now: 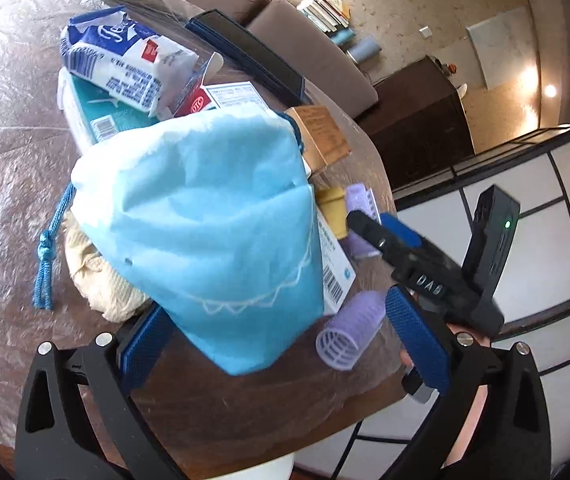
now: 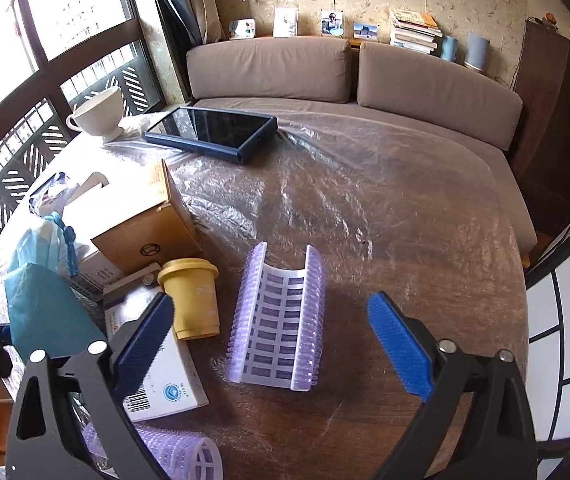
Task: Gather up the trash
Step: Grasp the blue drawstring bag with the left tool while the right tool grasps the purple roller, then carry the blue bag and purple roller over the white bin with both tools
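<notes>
Right wrist view: half-open purple hair roller (image 2: 277, 316) lies between the spread tool (image 2: 281, 328) fingers.

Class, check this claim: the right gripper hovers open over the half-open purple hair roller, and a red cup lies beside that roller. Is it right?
Not quite: the cup is yellow, not red, as the right wrist view shows. The rest holds: the right gripper is open over the purple hair roller, with the cup beside it.

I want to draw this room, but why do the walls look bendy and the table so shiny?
Left wrist view: the fisheye lens curves the screen panels, and wall lamps flare. Right wrist view: window daylight is washed out white and glares off the plastic table cover; the sofa bends.
</notes>
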Available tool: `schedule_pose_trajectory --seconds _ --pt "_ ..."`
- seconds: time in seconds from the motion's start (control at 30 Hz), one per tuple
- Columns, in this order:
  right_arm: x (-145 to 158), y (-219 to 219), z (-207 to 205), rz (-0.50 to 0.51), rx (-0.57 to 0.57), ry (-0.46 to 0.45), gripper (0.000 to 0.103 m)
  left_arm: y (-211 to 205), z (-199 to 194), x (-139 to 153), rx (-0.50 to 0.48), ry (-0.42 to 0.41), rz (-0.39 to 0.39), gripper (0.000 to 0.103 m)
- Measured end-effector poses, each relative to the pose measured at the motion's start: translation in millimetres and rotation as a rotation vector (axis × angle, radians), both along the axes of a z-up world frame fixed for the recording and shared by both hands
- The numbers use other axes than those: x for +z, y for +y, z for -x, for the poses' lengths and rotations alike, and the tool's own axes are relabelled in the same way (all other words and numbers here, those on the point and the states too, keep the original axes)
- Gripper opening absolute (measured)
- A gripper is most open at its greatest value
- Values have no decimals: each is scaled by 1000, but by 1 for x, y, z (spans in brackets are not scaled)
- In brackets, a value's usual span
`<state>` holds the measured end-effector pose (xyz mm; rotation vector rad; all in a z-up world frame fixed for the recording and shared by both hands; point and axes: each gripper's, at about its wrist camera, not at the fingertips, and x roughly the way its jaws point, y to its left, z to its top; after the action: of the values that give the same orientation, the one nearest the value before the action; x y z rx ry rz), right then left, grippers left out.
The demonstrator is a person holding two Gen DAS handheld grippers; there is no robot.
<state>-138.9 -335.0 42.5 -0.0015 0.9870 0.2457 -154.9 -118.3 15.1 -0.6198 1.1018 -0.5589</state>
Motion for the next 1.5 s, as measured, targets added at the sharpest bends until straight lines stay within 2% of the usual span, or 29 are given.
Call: schedule_pose_trajectory --seconds 0.07,0.13,0.17,0.2,0.33,0.5,0.57,0.67,0.7,0.73,0.8,0.83,0.87,0.93,1.0,1.2,1.37,1.5 --pt "-1 -5 0 -51 -12 15 84 -3 -5 0 2 -9 -15 91" --pt "-2 -10 0 -73 -25 25 80 -8 -10 -2 -2 -7 -34 77" --pt "-2 -13 1 -81 -32 30 78 -11 -11 -4 -8 -3 -39 67" --pt "-3 -15 2 -93 -37 38 75 -12 -12 -6 -12 -1 -42 64" --pt "-2 -26 5 -146 -75 49 74 -16 -16 -7 -10 -2 -19 64" --pt "-4 -28 7 -94 -106 47 71 -10 -24 -12 13 41 52 68" --pt "-3 -25 6 -79 -102 51 70 -11 -31 -11 18 45 57 72" --pt "-3 -13 7 -17 -75 34 69 -15 -36 -6 26 24 55 86" --pt "-4 -12 7 -4 -67 33 63 -15 -36 -5 29 20 50 90" --pt "-6 -9 6 10 -54 39 59 -14 -33 -7 33 21 43 91" --pt "-8 -9 6 18 -46 42 45 -13 -34 -11 47 28 44 91" --pt "-7 -9 7 21 -45 37 43 -13 -35 -13 54 30 52 91" --pt "-7 -10 8 15 -46 38 43 -12 -36 -14 57 30 60 90" --pt "-4 -16 10 -11 -57 28 43 -13 -36 -14 46 16 54 65" --pt "0 -20 16 -30 -66 12 43 -13 -33 -12 18 -3 45 59" --pt "17 -32 29 -83 -101 -35 43 -7 -18 11 -10 -118 9 56" --pt "32 -37 41 -126 -120 -60 43 4 -7 33 -11 -216 -101 57" --pt "47 -36 55 -170 -118 -77 43 13 1 44 -8 -268 -156 57"
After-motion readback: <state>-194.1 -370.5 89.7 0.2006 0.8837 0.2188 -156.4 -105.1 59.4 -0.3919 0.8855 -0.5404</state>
